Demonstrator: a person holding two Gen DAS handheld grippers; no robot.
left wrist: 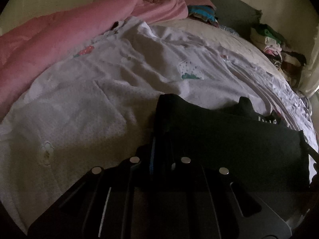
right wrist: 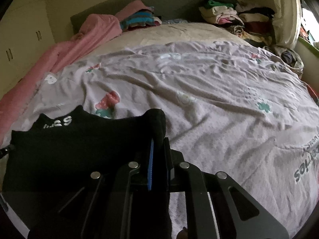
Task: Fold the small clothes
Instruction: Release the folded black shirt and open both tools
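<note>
Black knit fabric with white lettering near its upper edge, the sock (right wrist: 75, 145) is stretched flat between the two grippers above the bed, its band ends standing up as two small peaks. The right gripper (right wrist: 158, 149) is clenched on one end of it, where the cloth bunches and folds over the blue-edged fingers (right wrist: 151, 167). The left gripper (left wrist: 159, 147) pinches the opposite end in the same way, jaws closed on the cloth. Under the sock lies a rumpled pale sheet (right wrist: 199, 91) printed with small flowers and mushrooms. A pink blanket (left wrist: 49, 45) runs along the left side of the bed. Near the headboard (right wrist: 169, 4) sit a stack of striped clothes (right wrist: 137, 21) and a taller heap of folded laundry (right wrist: 229, 18) against the wall.
</note>
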